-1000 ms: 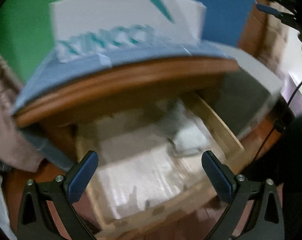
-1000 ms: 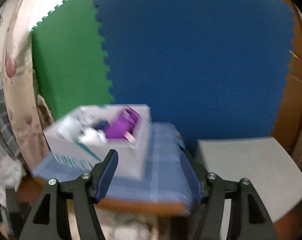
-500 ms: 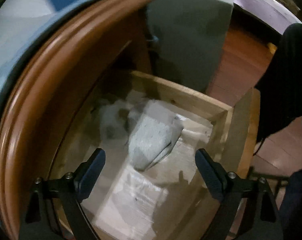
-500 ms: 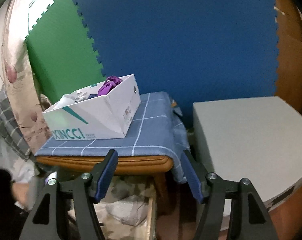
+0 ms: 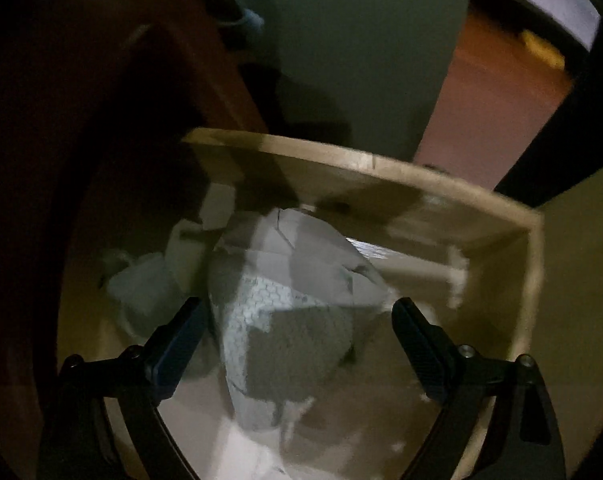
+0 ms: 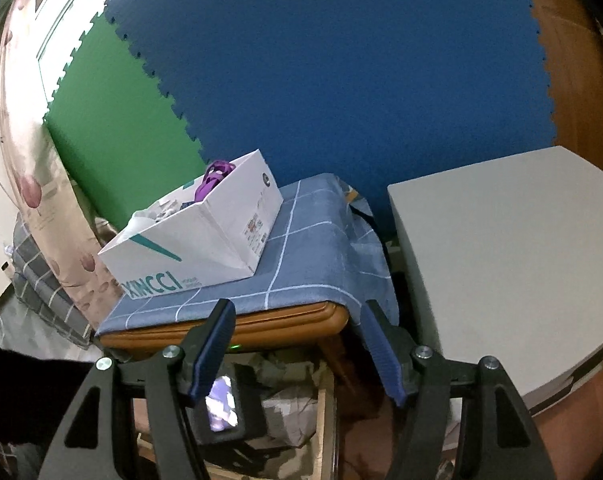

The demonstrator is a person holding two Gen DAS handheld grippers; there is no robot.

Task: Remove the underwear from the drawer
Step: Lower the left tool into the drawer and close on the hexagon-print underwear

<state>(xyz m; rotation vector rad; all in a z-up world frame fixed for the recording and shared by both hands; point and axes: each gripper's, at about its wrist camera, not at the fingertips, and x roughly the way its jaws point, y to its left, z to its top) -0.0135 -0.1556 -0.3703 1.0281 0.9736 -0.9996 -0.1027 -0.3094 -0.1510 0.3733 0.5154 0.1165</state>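
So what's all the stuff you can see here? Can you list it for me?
drawer: one, pale wood, pulled open under the table
underwear: one folded piece, grey with a honeycomb pattern, in the drawer between the left fingers, not touched
other cloth: a few pale pieces, in the drawer beside it
table: one, brown wood, over the drawer
cloth: one, blue with white lines, covers the table top
box: one, white with teal letters, on the cloth, purple thing inside
mats: one blue, one green, on the wall
cabinet: one, grey, beside the table
curtain: one, flowered, at the left
left gripper: one, black, open, down in the drawer
right gripper: one, black with blue fingers, open, empty, before the table
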